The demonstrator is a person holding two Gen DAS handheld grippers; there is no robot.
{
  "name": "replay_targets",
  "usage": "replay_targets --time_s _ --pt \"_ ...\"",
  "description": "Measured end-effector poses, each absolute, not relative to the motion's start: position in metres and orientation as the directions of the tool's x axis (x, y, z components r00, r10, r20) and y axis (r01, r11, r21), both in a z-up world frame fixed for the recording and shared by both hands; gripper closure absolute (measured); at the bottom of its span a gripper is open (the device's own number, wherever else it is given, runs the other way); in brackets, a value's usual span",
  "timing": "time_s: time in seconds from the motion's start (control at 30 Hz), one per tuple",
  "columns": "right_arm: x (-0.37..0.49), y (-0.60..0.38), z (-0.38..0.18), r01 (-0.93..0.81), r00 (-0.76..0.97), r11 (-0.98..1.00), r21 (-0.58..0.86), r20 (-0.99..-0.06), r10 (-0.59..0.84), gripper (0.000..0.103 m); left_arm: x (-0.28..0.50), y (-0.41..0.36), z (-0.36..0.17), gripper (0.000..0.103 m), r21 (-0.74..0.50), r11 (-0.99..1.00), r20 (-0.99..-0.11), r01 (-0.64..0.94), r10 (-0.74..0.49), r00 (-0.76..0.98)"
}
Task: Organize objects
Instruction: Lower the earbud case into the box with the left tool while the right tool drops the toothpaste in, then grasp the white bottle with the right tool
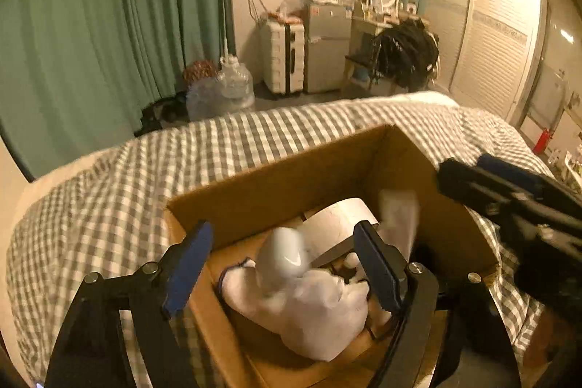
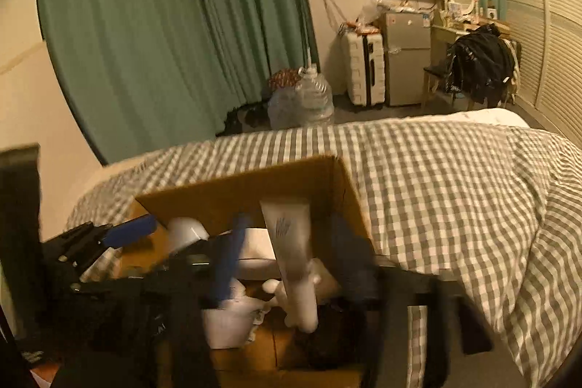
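Observation:
An open cardboard box (image 1: 276,184) stands on the checked bed; it also shows in the right wrist view (image 2: 232,191). Inside lie a white plastic bag (image 1: 309,308), a white rounded object (image 1: 282,253), a white roll (image 1: 338,224) and a white tube (image 1: 398,217). My left gripper (image 1: 287,264) is open, its jaws spread wide over the box on either side of the bag and rounded object. My right gripper (image 2: 291,253) is open above the box, with the white tube (image 2: 294,253) upright between its blurred fingers, apparently loose. The right gripper also appears at the right of the left wrist view (image 1: 509,195).
The checked bedspread (image 2: 454,188) stretches to the right and behind the box. Beyond the bed stand green curtains (image 1: 109,24), water jugs (image 1: 225,90), a white suitcase (image 1: 283,57), a small fridge (image 1: 327,50) and a chair with dark clothes (image 1: 403,53).

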State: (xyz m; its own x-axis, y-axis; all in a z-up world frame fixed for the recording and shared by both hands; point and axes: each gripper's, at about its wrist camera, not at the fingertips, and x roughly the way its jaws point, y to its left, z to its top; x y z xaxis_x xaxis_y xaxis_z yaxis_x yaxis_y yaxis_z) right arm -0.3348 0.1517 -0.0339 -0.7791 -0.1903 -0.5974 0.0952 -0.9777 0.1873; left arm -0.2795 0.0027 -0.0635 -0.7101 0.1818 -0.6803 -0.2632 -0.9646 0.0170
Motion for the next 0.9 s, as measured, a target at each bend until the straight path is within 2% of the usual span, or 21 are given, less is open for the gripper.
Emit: replay_targets --time_s 0.1,0.2,0.43,0.7,0.9 --pt "-0.310 0.155 -0.013 0.072 -0.812 -0.985 0.155 -0.565 -0.148 0.038 -0.263 -0.003 -0.050 0.020 0.014 -0.964 -0.660 -0.267 0.191 -0.726" --pt "-0.283 0.159 0.001 0.026 -0.826 -0.995 0.098 -0.558 -0.077 0.031 -0.243 -0.007 -0.041 0.020 0.003 -0.961 -0.643 -0.275 0.208 -0.737" --pt "-0.223 0.153 0.007 -0.006 -0.810 -0.996 0.089 -0.584 -0.047 0.031 -0.193 -0.014 -0.036 0.020 -0.007 -0.965 -0.630 -0.263 0.208 -0.748" --pt "-0.185 0.141 -0.011 0.000 -0.782 -0.997 0.077 -0.621 -0.048 0.031 -0.160 -0.023 -0.051 0.020 0.025 -0.965 -0.640 -0.260 0.184 -0.746" --pt "-0.178 0.137 -0.051 -0.026 -0.720 -0.998 0.065 -0.693 -0.027 0.031 -0.149 -0.025 -0.082 0.020 0.075 -0.966 -0.680 -0.248 0.133 -0.721"
